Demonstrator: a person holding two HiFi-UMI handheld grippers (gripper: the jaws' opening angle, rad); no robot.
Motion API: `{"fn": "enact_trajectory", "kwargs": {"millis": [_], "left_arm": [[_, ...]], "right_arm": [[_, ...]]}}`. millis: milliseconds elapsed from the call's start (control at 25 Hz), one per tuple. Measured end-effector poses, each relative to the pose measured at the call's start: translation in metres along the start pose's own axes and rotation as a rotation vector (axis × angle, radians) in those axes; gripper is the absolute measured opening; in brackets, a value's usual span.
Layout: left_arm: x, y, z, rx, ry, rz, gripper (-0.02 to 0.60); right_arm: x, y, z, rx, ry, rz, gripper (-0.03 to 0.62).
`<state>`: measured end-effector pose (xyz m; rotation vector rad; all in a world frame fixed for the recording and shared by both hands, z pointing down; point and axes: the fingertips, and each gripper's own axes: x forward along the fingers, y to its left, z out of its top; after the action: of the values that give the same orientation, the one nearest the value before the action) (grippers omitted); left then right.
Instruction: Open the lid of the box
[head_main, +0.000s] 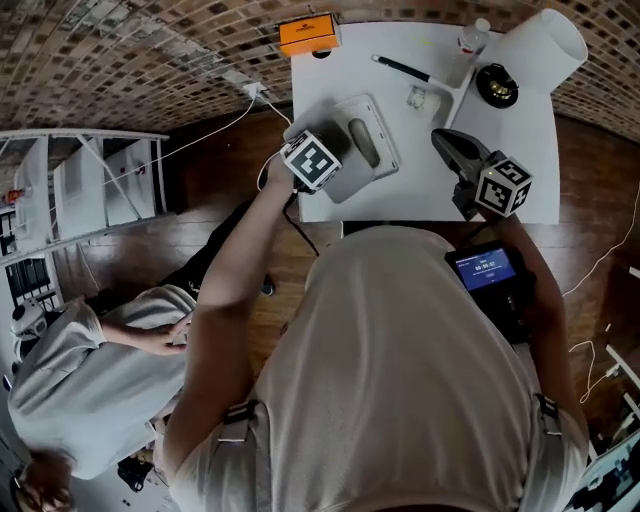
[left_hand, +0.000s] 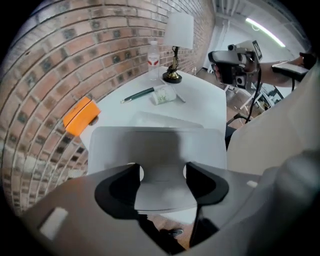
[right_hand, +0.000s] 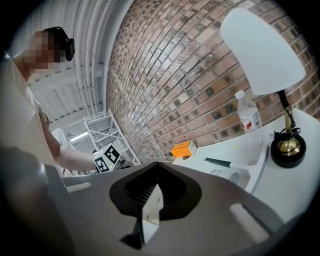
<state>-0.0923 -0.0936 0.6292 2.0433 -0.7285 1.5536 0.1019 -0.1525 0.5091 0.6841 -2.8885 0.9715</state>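
Note:
A flat grey box (head_main: 368, 148) lies on the white table (head_main: 420, 180) near its front left corner. My left gripper (head_main: 336, 152) reaches in over the box's near left edge. In the left gripper view the grey lid (left_hand: 160, 145) fills the gap between the two fingers, and the left gripper (left_hand: 161, 176) stands wide with its pads pressed against the lid's sides. The lid's front edge looks lifted toward the camera. My right gripper (head_main: 442, 138) hovers over the table to the right of the box. Its jaws (right_hand: 149, 200) are shut with nothing between them.
An orange box (head_main: 308, 35) sits at the table's far left edge. A dark pen (head_main: 402, 68), a small clear cup (head_main: 417, 97), a water bottle (head_main: 470, 40) and a lamp (head_main: 545, 45) stand at the back right. Another person (head_main: 90, 380) sits at lower left beside a white rack (head_main: 80, 190).

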Motion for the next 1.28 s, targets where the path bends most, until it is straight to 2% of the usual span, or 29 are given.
{"fn": "enact_trajectory", "kwargs": {"millis": [160,240,360,520,600,640,680,720,760,800,880,920,1000,1080,1200,1280], "left_arm": [[0.011,-0.007,-0.069,-0.071,0.084,-0.013,0.291],[0.029,-0.013,-0.093,-0.076,0.131,-0.039,0.291],[0.054,-0.011,-0.102,-0.019,0.188,-0.037,0.291],[0.087,-0.017,-0.107,0.037,0.245,-0.060,0.291],[0.092,0.018,-0.101,0.047,0.253,0.008,0.291],[0.094,0.020,-0.106,0.049,0.275,0.034,0.291],[0.099,0.002,-0.118,0.051,0.300,0.021,0.291],[0.105,-0.025,-0.128,0.055,0.314,-0.024,0.295],[0.109,-0.038,-0.128,0.061,0.308,-0.067,0.295],[0.111,-0.032,-0.118,0.073,0.286,-0.080,0.295],[0.103,0.001,-0.099,0.091,0.264,-0.051,0.296],[0.096,0.003,-0.100,0.091,0.278,-0.042,0.301],[0.093,-0.014,-0.108,0.087,0.284,-0.053,0.334],[0.095,-0.022,-0.104,0.096,0.263,-0.071,0.393],[0.084,-0.016,-0.096,0.100,0.225,-0.052,0.397],[0.068,-0.012,-0.092,0.067,0.150,-0.010,0.395]], "right_arm": [[0.011,0.014,-0.009,-0.007,0.033,0.030,0.002],[0.024,0.024,-0.010,-0.023,0.060,0.055,0.002],[0.037,0.037,-0.006,-0.050,0.088,0.078,0.002],[0.034,0.043,-0.006,-0.065,0.109,0.066,0.002],[0.049,0.038,0.012,-0.108,0.086,0.077,0.002],[0.048,0.039,0.009,-0.111,0.081,0.080,0.002],[0.037,0.043,-0.004,-0.089,0.092,0.071,0.002],[0.024,0.047,-0.019,-0.059,0.112,0.056,0.002],[0.018,0.047,-0.022,-0.042,0.128,0.044,0.002],[0.022,0.043,-0.014,-0.048,0.130,0.043,0.002],[0.041,0.038,0.013,-0.083,0.107,0.061,0.002],[0.045,0.039,0.014,-0.086,0.098,0.067,0.002],[0.040,0.041,-0.001,-0.064,0.103,0.065,0.002],[0.039,0.037,-0.007,-0.057,0.111,0.064,0.002],[0.046,0.037,-0.002,-0.060,0.108,0.067,0.002],[0.049,0.041,-0.004,-0.066,0.114,0.072,0.002]]}}
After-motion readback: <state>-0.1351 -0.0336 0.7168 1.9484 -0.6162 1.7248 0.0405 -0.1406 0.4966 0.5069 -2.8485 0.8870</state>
